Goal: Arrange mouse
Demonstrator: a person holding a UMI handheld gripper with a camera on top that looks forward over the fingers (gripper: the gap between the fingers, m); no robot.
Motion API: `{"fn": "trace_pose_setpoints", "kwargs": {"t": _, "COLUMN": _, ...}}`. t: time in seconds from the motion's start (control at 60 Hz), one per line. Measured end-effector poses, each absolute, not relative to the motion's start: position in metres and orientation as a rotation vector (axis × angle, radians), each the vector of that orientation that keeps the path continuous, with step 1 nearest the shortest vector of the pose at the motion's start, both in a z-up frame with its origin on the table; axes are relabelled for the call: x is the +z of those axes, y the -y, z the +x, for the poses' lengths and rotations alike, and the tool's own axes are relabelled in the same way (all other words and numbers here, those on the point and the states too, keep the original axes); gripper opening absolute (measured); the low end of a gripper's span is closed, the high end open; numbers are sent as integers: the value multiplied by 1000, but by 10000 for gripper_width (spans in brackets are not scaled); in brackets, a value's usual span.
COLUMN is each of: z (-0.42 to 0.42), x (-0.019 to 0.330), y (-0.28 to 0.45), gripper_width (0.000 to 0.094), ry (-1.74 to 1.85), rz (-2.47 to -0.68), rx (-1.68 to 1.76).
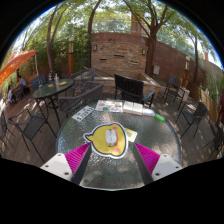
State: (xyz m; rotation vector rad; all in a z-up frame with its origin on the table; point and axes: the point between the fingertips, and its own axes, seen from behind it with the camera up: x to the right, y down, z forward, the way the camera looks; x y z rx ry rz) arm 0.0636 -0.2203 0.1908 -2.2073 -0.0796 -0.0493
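Observation:
A yellow, character-shaped mouse pad (pixel 108 140) with a black outline lies on a round glass table (pixel 150 135), just ahead of my fingertips and partly between them. A small pale grey mouse (pixel 108 133) appears to sit on the middle of the pad. My gripper (pixel 112 152) is open, its magenta pads (pixel 76 157) spread wide at either side of the pad's near edge. Nothing is held between the fingers, and they touch neither the pad nor the mouse.
Flat white and green items (pixel 122 106) lie at the table's far side. Dark metal chairs (pixel 128 88) stand around it. Another table (pixel 50 88) with chairs is at the left. A brick wall (pixel 115 52) and trees stand behind.

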Motion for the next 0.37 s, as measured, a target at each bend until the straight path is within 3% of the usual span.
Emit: {"fn": "trace_pose_setpoints", "kwargs": {"t": 0.367, "z": 77, "x": 194, "y": 247, "gripper_width": 858, "ry": 62, "rz": -2207, "rx": -59}}
